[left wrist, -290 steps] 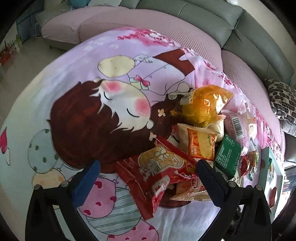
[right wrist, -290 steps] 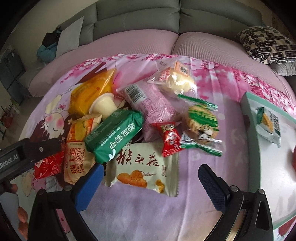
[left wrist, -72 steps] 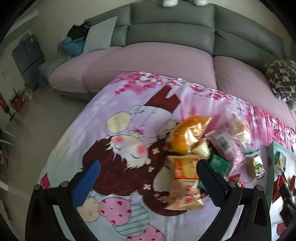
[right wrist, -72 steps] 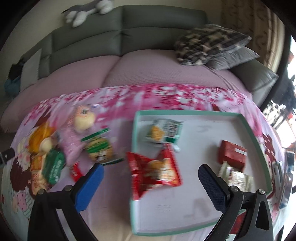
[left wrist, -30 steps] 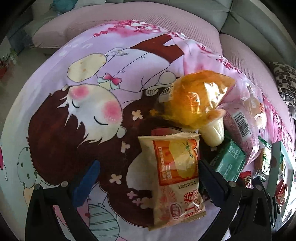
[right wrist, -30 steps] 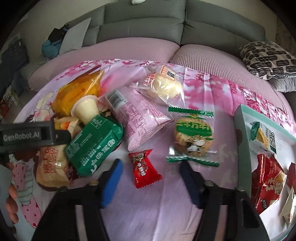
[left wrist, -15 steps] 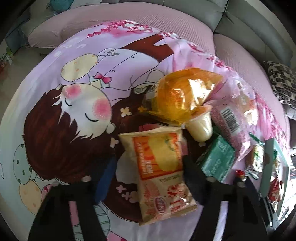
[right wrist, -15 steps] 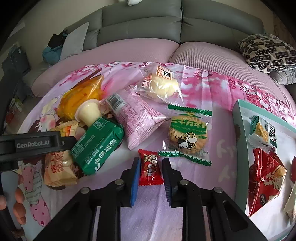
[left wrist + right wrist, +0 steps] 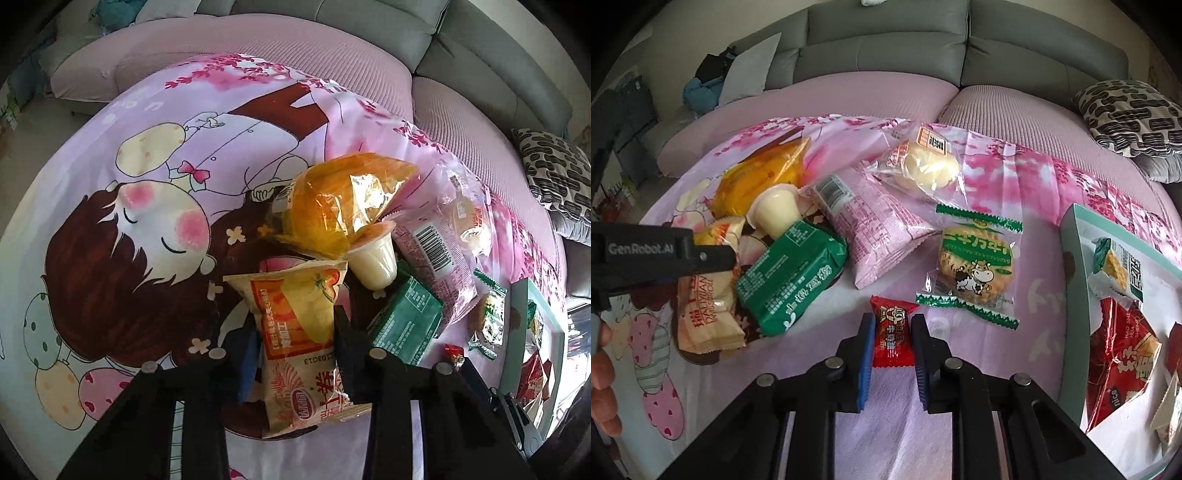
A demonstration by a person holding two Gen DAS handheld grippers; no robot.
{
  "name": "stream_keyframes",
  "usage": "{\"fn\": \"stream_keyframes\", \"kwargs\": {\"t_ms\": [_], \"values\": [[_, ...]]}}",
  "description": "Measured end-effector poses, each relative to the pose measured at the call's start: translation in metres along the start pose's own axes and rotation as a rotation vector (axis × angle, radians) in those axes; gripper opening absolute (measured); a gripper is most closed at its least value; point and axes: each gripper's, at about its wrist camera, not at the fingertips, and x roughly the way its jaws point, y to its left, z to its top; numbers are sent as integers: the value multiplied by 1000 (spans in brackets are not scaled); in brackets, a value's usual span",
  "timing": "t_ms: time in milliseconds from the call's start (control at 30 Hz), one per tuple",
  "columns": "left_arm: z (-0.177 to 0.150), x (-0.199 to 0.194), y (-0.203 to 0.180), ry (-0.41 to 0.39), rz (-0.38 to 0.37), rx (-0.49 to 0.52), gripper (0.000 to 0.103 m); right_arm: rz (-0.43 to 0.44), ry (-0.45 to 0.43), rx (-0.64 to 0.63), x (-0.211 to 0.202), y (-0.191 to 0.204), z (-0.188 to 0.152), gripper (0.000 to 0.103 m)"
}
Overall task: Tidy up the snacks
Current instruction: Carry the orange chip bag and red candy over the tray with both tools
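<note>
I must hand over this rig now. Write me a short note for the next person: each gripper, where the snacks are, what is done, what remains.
Left gripper: shut on the orange-and-yellow snack bag, on the cloth.
Right gripper: shut on the small red candy, on the cloth.
Done: a red packet and a green-and-white packet lie in the tray.
Left: both gripped snacks, green pack, pink bag, cow biscuit, bun, jelly cup, orange bag.
</note>
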Motion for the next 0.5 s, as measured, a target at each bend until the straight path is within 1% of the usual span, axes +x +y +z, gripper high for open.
{"fn": "stream_keyframes", "kwargs": {"t_ms": [300, 500], "values": [[-1, 9, -7, 5, 38, 22, 38, -20, -6, -27, 5, 3, -3, 21], [-2, 15, -14, 12, 67, 47, 39, -16, -8, -22, 5, 3, -3, 21]]}}
